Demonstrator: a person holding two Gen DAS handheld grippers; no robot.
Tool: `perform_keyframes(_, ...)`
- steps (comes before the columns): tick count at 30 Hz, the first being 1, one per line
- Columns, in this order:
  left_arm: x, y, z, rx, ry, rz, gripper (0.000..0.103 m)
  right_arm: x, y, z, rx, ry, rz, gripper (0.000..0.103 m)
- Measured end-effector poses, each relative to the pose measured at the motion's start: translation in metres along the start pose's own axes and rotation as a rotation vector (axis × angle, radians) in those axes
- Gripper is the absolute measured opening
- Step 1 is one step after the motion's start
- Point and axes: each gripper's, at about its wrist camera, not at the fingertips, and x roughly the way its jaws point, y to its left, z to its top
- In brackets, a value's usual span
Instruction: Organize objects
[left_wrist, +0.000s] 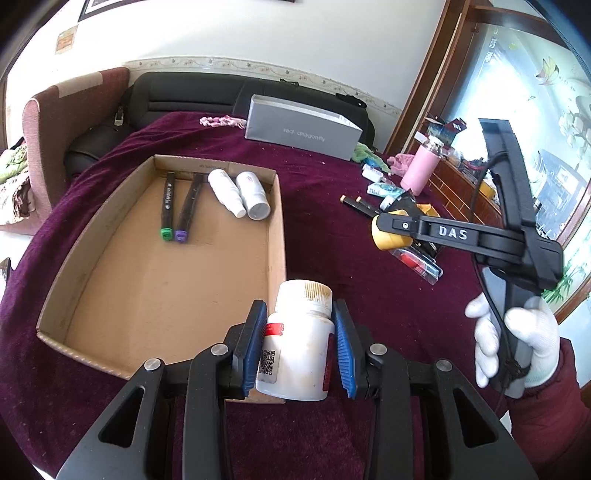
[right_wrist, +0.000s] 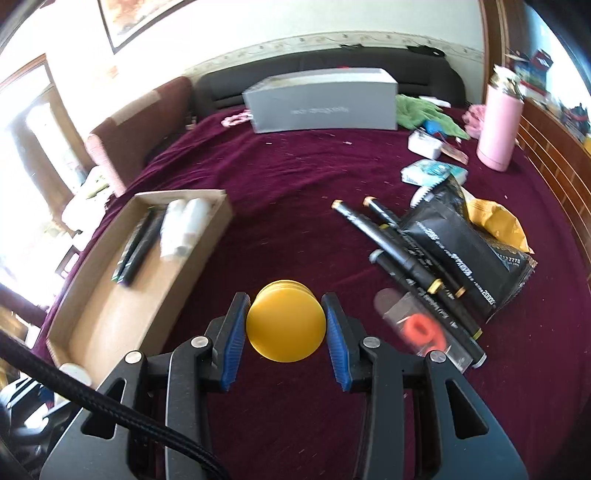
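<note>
My left gripper (left_wrist: 299, 314) is shut on a white pill bottle (left_wrist: 299, 347) with a red label, held upright just above the near right corner of the open cardboard box (left_wrist: 275, 236). The box holds two dark markers (left_wrist: 168, 206) and two white bottles (left_wrist: 240, 194) at its far end. My right gripper (right_wrist: 286, 306) is shut on a round yellow jar (right_wrist: 286, 328), lifted above the maroon cloth, right of the box (right_wrist: 110, 295). In the left wrist view the right gripper (left_wrist: 388, 229) hangs in the air with the jar (left_wrist: 384, 240).
Several black markers (right_wrist: 399, 251), a black pouch (right_wrist: 465, 251) and a clear packet with a red item (right_wrist: 421, 332) lie to the right. A grey box (right_wrist: 321, 103) and a pink flask (right_wrist: 498, 125) stand at the back. A white-gloved hand (left_wrist: 517, 339) holds the right tool.
</note>
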Motion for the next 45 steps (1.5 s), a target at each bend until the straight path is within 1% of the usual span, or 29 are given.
perform_keyframes(9, -0.026, 0.024, 0.0, -0.039, -0.045, 0.036, 0.031, -0.021, 0.044, -0.005, -0.072, -0.01, 0.093, 0.038)
perform_keyframes(17, -0.047, 0.048, 0.016, -0.04, -0.1, 0.099, 0.031, -0.027, 0.074, -0.005, -0.115, -0.007, 0.154, 0.039)
perform_keyframes(21, -0.049, 0.058, 0.026, -0.035, -0.113, 0.127, 0.031, -0.024, 0.085, -0.003, -0.124, 0.003, 0.176, 0.039)
perform_keyframes(30, -0.029, 0.075, 0.068, 0.019, -0.121, 0.187, 0.031, -0.003, 0.105, 0.009, -0.113, 0.054, 0.232, 0.039)
perform_keyframes(32, -0.019, 0.082, 0.079, 0.011, -0.107, 0.193, 0.031, 0.005, 0.11, 0.012, -0.114, 0.061, 0.232, 0.039)
perform_keyframes(38, 0.006, 0.096, 0.095, 0.009, -0.071, 0.216, 0.031, 0.029, 0.118, 0.019, -0.109, 0.093, 0.234, 0.039)
perform_keyframes(45, 0.044, 0.122, 0.106, -0.051, 0.006, 0.221, 0.031, 0.058, 0.123, 0.026, -0.094, 0.135, 0.241, 0.039)
